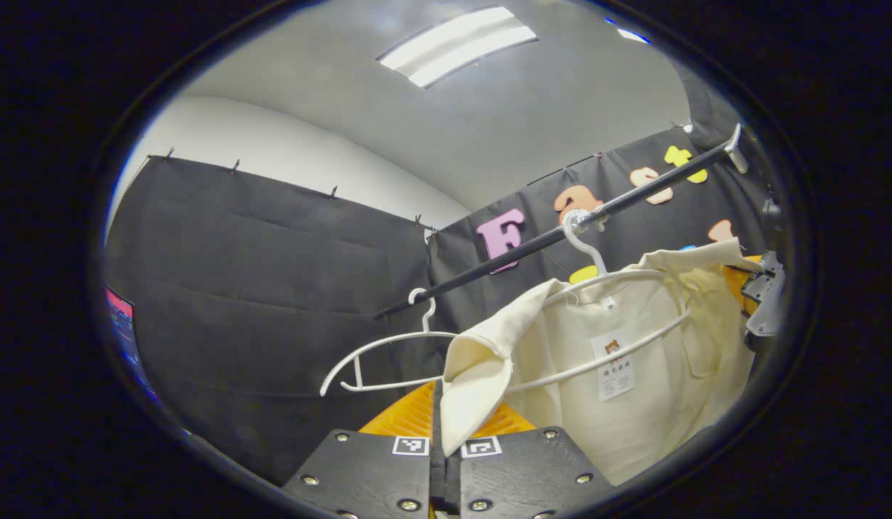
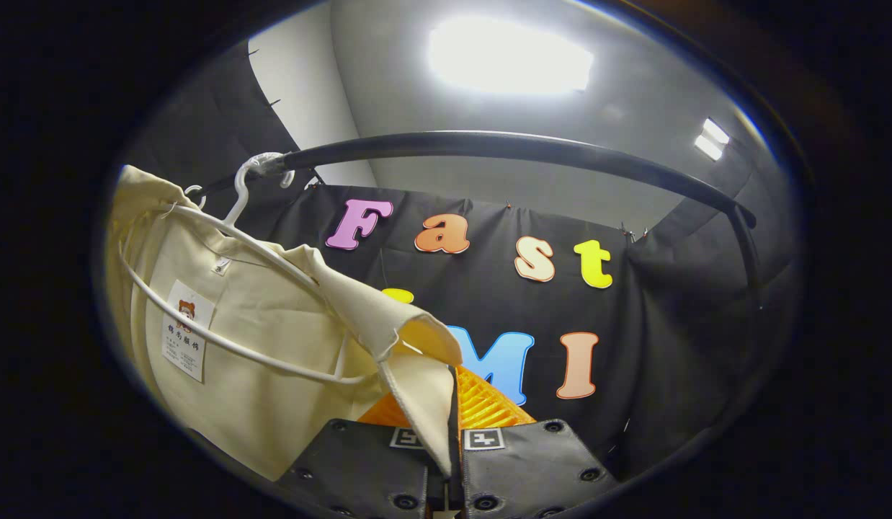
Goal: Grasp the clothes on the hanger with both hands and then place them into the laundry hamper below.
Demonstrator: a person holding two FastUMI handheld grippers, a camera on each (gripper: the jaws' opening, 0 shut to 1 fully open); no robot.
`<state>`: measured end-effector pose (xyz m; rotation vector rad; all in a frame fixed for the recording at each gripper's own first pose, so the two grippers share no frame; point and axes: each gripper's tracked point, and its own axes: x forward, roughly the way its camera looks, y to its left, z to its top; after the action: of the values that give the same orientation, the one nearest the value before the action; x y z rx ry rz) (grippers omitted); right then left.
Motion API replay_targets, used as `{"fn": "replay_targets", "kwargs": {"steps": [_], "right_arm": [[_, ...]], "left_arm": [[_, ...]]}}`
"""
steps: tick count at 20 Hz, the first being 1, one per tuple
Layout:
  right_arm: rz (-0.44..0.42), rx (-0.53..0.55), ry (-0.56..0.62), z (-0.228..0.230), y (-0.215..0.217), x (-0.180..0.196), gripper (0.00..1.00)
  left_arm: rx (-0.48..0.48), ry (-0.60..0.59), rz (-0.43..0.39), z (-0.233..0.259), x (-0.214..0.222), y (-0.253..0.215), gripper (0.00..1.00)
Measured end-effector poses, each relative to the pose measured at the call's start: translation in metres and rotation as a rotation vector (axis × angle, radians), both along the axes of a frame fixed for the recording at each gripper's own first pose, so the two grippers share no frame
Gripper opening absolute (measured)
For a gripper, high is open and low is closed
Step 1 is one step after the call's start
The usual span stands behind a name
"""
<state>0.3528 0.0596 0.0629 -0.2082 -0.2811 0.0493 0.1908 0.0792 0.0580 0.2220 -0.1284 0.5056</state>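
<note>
left gripper (image 1: 446,450): jaws pinched together on a sleeve end of the cream shirt (image 1: 633,360), cloth running up toward 1 o'clock from the tips.
right gripper (image 2: 449,450): fingers closed on the other sleeve end, shirt body off toward 10 o'clock.
shirt: draped on a white hanger (image 1: 597,288), hooked on the black rail (image 1: 561,234), both sleeves pulled out sideways.
spare hanger (image 1: 388,353): empty, on the same rail at about 11 o'clock from the left gripper.
label (image 2: 183,328): white tag inside the shirt's neck.
</note>
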Motion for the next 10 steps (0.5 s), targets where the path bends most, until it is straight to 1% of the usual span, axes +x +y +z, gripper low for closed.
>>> {"fn": "replay_targets", "kwargs": {"steps": [2,7,10], "right_arm": [[-0.020,0.007,-0.022,0.005,-0.006,0.007,0.04],[-0.049,0.032,-0.073,0.015,-0.013,0.023,0.04],[-0.052,0.062,-0.087,0.020,-0.016,0.032,0.04]], "left_arm": [[0.017,-0.012,0.012,0.007,0.001,0.009,0.02],[0.067,-0.054,0.044,0.023,0.008,0.035,0.00],[0.065,-0.062,0.054,0.027,0.017,0.048,0.02]]}}
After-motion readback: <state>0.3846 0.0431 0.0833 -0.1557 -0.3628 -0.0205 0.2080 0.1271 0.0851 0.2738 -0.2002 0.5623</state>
